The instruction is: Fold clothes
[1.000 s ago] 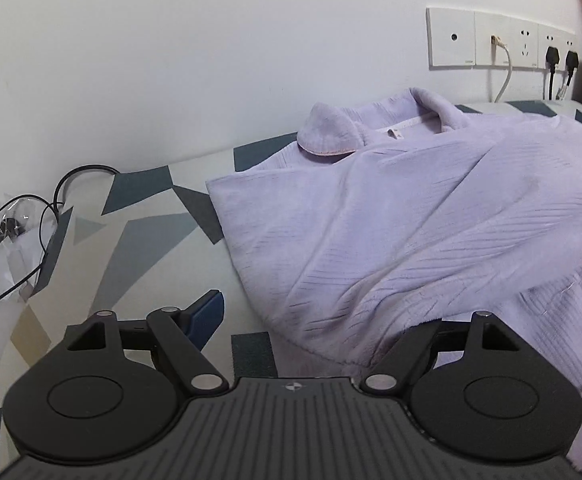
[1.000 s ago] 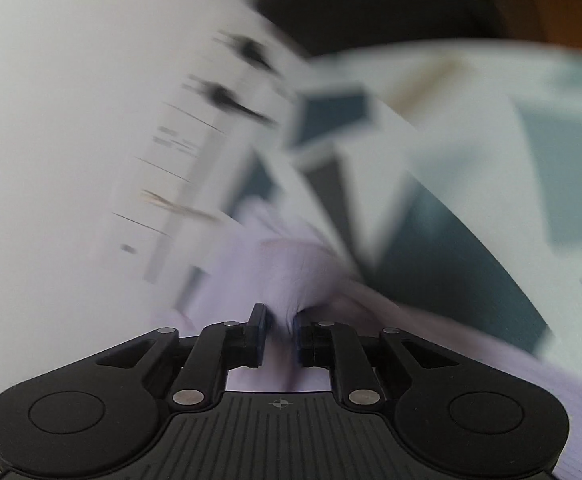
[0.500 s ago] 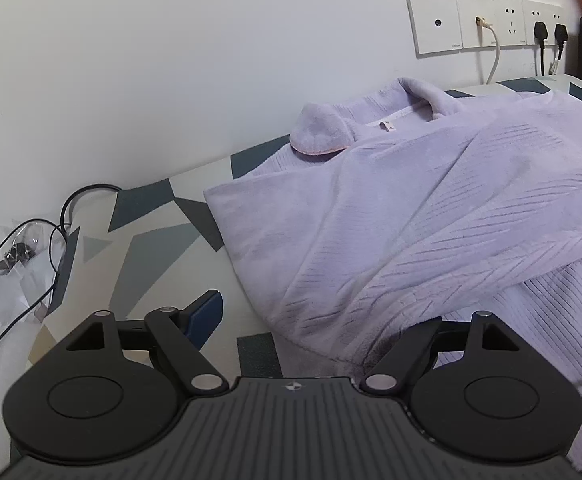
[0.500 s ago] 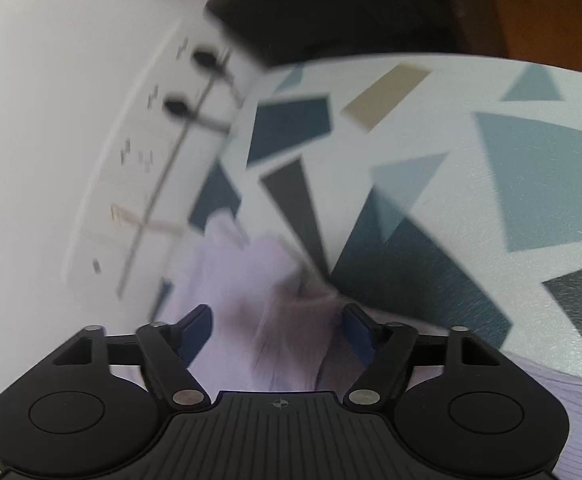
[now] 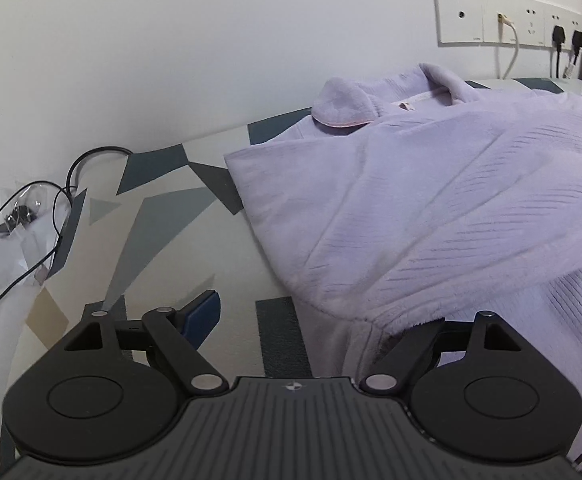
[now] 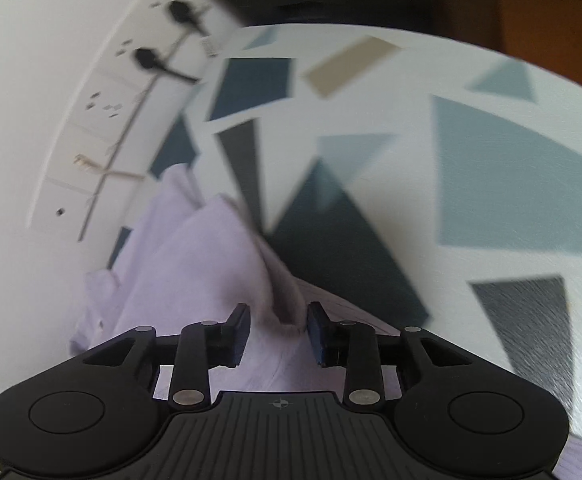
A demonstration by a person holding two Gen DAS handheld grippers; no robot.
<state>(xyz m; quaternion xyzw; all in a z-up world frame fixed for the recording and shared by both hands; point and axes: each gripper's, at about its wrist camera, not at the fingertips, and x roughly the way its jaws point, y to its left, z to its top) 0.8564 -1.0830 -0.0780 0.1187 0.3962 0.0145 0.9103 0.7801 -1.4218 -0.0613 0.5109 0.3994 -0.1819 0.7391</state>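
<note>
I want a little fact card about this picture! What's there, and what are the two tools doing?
clothing: a fluffy purple top with a collar, lying partly folded
surface: a table cover with grey and blue shapes
wall: white, with a row of sockets and plugs in them
side clutter: black cables at the table's left edge
left tool: open wide, at the top's near edge, gripping nothing
right tool: closing, a fold of the purple cloth between its pads, not yet pinched

From the left wrist we look steeply down, close over the lilac garment (image 5: pixel 431 208), toward the wall sockets (image 5: pixel 507 16). From the right wrist we look down, rolled sideways, close in, sharing garment (image 6: pixel 195 264), sockets (image 6: pixel 103 120) and patterned tabletop (image 6: pixel 451 160).
</note>
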